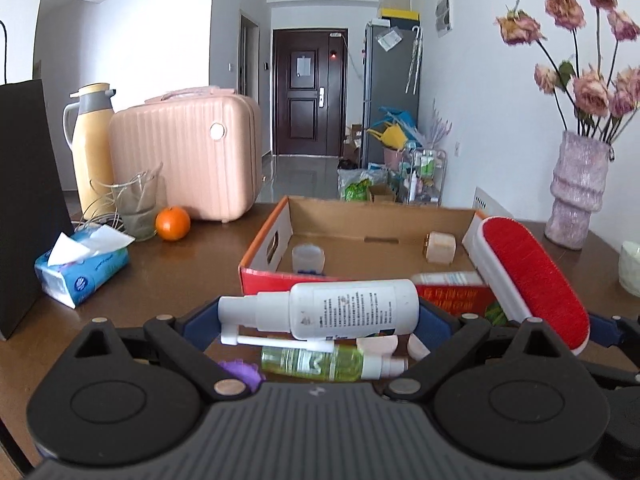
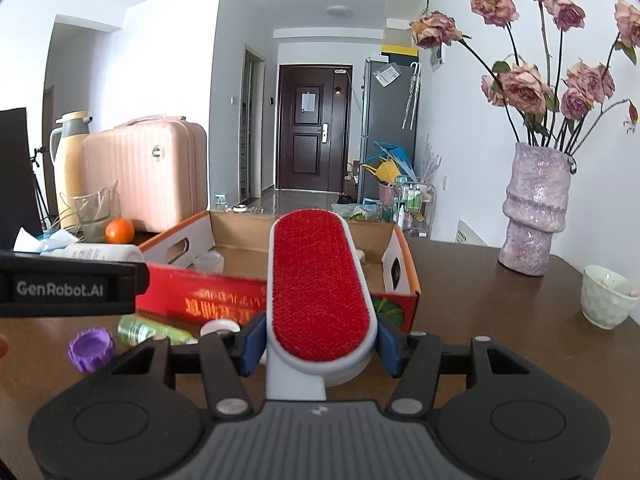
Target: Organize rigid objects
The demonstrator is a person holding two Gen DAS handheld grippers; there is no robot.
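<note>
Your left gripper (image 1: 316, 320) clamps the white bottle (image 1: 340, 308); your right gripper (image 2: 318, 340) clamps the red brush (image 2: 318, 280), box (image 2: 400, 256) at twelve o'clock.

Straight ahead of both tongs the cardboard box (image 2: 280, 240) stands open-topped, its near wall (image 2: 208, 300) the barrier. Below the left tongs, a green spray bottle (image 1: 312, 364) and purple cap (image 2: 90, 349) clutter the table; right of the right tongs, bare tabletop (image 2: 500, 320) reaches the vase (image 2: 534, 212) and cup (image 2: 606, 300).

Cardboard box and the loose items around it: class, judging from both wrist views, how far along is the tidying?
Done: a clear cup and a pink block sit inside the cardboard box. In hand: the left gripper grips a white spray bottle; the right gripper grips a red lint brush. Left: a green bottle and a purple cap lie on the table.
</note>
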